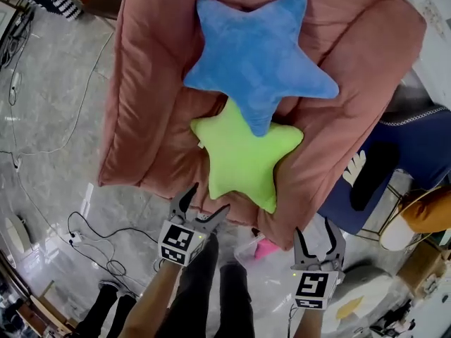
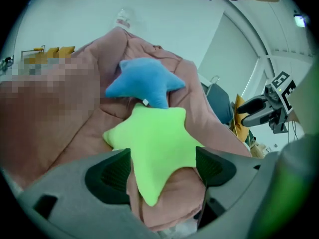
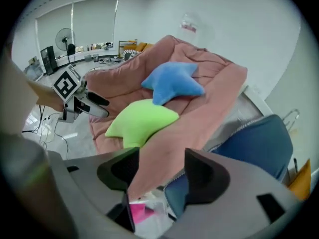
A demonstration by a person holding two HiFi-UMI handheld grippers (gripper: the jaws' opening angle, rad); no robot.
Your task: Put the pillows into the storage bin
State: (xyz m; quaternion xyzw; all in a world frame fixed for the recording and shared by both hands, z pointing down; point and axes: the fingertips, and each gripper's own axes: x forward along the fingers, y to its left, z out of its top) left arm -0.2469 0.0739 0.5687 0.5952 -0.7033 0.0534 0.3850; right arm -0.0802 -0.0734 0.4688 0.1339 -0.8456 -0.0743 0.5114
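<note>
**2 star pillows on the cushion, both jaws open and empty**

What could go wrong first. The bright green star-shaped plush pillow (image 1: 243, 153) lies in the middle of the frame on the big salmon-pink quilted cushion (image 1: 148, 118). The blue star-shaped plush pillow (image 1: 257, 51) above it overlaps the green one's top point. If we pull the green one out, we judge that the blue one may be dragged along and slide off the cushion. The cushion's cover bulges right under the green pillow's lower point, so jaws closing low could pinch pink fabric with the plush, or instead of it. A soft star held by 1 point alone may also sag and slip free.

The left gripper (image 1: 206, 201), at lower centre of the head view, has its jaws apart with nothing clamped. It sits at the cushion's lower edge, near the green pillow but short of it. In the left gripper view the pillow's lower point lines up between the jaws. The right gripper (image 1: 315, 239), at lower right, also has its jaws apart and holds nothing. Its view shows only the cushion's edge beyond the gap.

A clear plastic container (image 1: 271, 259) with something pink inside shows at the bottom, between the 2 grippers. We take it to be the storage bin. Neither pillow is in it yet.
</note>
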